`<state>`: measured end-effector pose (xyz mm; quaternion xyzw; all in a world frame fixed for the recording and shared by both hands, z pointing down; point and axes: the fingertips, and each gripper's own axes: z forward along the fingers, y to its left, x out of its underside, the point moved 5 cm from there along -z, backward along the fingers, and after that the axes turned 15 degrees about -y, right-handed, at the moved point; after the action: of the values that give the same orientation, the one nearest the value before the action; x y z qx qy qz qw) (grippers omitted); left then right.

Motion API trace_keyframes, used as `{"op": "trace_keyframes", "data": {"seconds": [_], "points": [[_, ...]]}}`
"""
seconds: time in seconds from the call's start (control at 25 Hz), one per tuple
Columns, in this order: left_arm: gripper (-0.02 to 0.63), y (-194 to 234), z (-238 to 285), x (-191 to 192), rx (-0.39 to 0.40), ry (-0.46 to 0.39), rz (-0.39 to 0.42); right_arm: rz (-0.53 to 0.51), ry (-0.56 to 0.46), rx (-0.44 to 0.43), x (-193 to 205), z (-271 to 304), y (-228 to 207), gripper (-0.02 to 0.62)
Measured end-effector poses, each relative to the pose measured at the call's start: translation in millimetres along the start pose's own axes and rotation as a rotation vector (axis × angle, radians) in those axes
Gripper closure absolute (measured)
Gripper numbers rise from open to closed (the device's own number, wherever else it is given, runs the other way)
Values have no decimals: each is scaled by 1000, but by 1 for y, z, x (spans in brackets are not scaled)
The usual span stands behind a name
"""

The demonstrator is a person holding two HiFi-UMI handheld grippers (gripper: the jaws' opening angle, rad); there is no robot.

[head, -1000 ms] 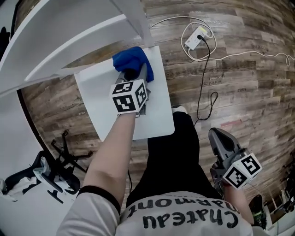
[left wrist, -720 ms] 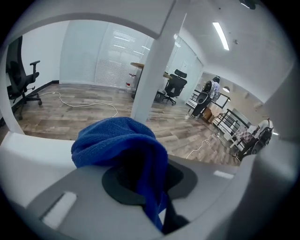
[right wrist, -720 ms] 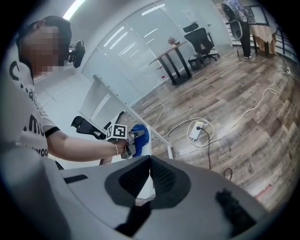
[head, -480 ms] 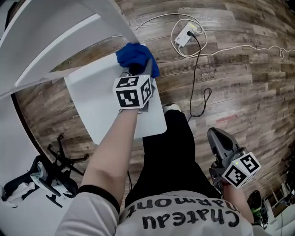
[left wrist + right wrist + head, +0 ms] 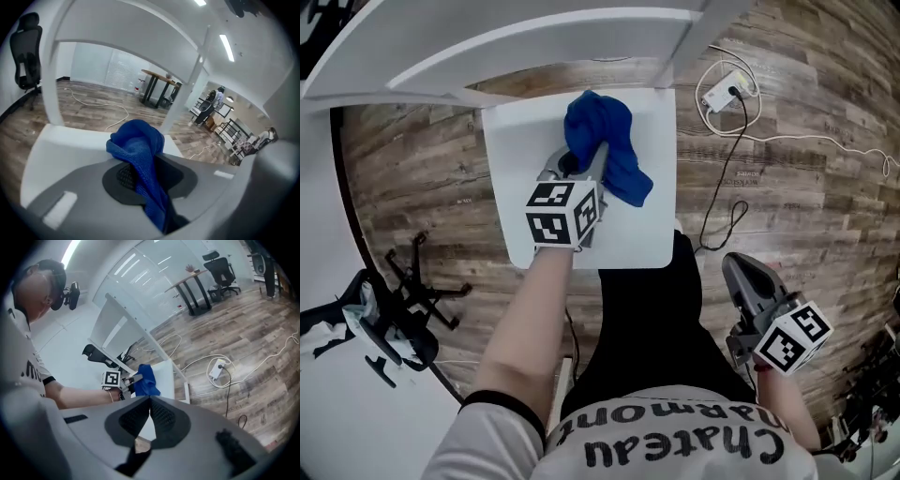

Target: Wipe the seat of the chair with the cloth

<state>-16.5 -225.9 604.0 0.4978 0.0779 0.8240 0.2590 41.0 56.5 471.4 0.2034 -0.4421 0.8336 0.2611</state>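
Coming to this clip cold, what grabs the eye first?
The blue cloth stands out against the white seat, where it is pinched in the left claw toward the seat's back. The right claw hangs shut and empty off to the side, over the wooden floor.

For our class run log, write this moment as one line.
left gripper: shut on blue cloth | blue cloth: on white chair seat | right gripper: shut, empty, off seat

Open-plan office: a black swivel chair [image 5: 23, 51], black-legged table [image 5: 158, 77], glass partitions [image 5: 93, 65], ceiling strip lights [image 5: 226, 47], a power strip [image 5: 724, 91] on wood-plank flooring [image 5: 806, 225].
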Motion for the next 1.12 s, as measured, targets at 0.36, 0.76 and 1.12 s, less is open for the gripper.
{"op": "trace_keyframes", "data": {"seconds": [0.36,0.76,1.12], "points": [[534,157,-138,30,-396,100,22,-80,127,-128,15,57,56,581],[535,156,-144,51,-473,41,-57,-104,153,-139,30,69,72,581],[537,143,-126,48,-520,128,37,-36,91,-85,34,37,38,581]]}}
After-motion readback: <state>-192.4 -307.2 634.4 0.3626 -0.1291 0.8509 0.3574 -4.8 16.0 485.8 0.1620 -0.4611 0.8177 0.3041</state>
